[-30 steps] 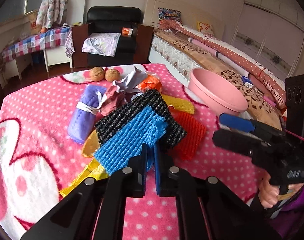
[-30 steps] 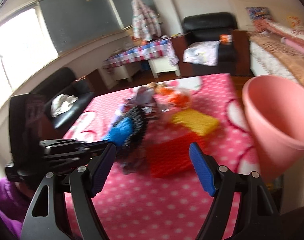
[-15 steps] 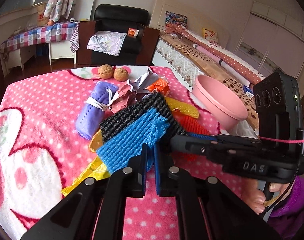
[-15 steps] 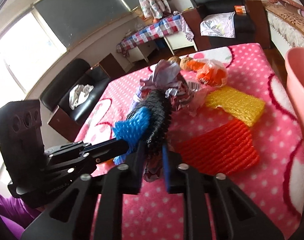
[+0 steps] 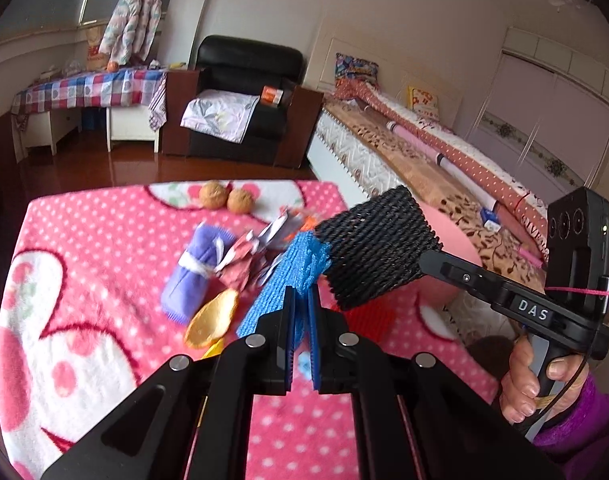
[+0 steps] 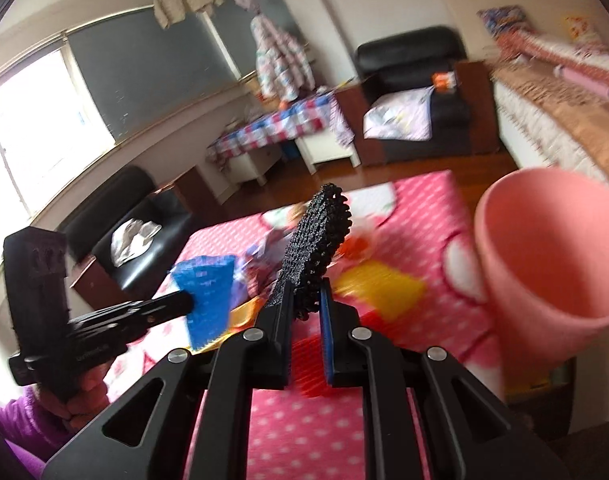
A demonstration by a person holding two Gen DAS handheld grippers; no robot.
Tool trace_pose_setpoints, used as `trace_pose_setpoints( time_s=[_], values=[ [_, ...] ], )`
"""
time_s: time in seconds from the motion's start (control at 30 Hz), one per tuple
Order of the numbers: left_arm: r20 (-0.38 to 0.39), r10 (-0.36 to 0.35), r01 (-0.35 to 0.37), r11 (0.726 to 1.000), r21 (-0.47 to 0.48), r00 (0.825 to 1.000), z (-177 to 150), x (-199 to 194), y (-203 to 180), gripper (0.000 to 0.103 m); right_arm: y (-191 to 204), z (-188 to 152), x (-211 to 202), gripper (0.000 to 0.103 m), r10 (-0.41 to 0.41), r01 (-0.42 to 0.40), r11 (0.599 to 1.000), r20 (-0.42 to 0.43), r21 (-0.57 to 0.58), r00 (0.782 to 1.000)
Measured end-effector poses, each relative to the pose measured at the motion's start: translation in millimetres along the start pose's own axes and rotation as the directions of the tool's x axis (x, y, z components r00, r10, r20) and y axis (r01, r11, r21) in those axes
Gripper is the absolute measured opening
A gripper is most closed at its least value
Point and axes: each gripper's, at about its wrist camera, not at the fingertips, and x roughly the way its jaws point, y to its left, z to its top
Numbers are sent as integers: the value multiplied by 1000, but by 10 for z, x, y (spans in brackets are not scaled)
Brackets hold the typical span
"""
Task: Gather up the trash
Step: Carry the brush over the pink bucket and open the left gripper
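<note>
My left gripper (image 5: 300, 300) is shut on a blue foam net (image 5: 282, 280), held above the pink dotted table (image 5: 84, 280). My right gripper (image 6: 306, 292) is shut on a black foam net (image 6: 316, 236) and holds it up in the air; it also shows in the left wrist view (image 5: 376, 248). The blue net also shows in the right wrist view (image 6: 206, 292). A pink bin (image 6: 552, 252) stands at the table's right edge, right of the black net. Crumpled wrappers (image 5: 252, 252) and an orange peel (image 5: 210, 318) lie on the table.
A purple rolled cloth (image 5: 192, 272) and two walnuts (image 5: 226, 198) lie on the table. A yellow foam net (image 6: 384, 288) and a red foam net (image 6: 308, 368) lie below the right gripper. A bed (image 5: 424, 160) runs along the right side, an armchair (image 5: 240, 92) behind.
Both grippers have lifted. The right gripper closed on the black net and pulled it up and right, off the blue net. The left gripper kept its hold on the blue net.
</note>
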Motion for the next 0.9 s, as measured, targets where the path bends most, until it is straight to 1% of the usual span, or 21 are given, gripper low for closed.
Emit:
trace_pose_setpoints(
  time_s=[0.13,0.23,0.3,0.43,0.53,0.6,0.7,0.83,0.9],
  values=[
    [24,-32,32,999,10,999,145,37,-231,5,-185,80,-181,12,-86,85,996,51,22,995],
    [30,-60,59,998,22,998,253,115,-420,5,-376,137,-327,12,-162,158,986,86,53,983],
    [30,-77,76,996,35,997,319,177,-550,5,-525,167,-445,12,-222,214,974,110,77,969],
    [25,-113,112,992,62,993,471,359,-872,5,-835,237,-588,12,-312,296,946,134,131,941],
    [14,-138,137,988,77,990,573,564,-1113,5,-1037,281,-626,12,-379,358,921,139,155,915],
    [-3,-153,153,985,77,988,627,724,-1261,5,-1185,288,-647,12,-428,407,899,137,160,893],
    [-24,-174,175,982,76,984,689,928,-1447,5,-1289,279,-620,12,-465,445,881,116,162,878],
    [-62,-214,218,974,68,975,760,1225,-1661,5,-1430,233,-548,12,-488,472,868,90,154,868],
    [-80,-227,232,971,60,971,773,1364,-1733,5,-1507,215,-512,12,-490,476,867,72,150,869]
  ],
)
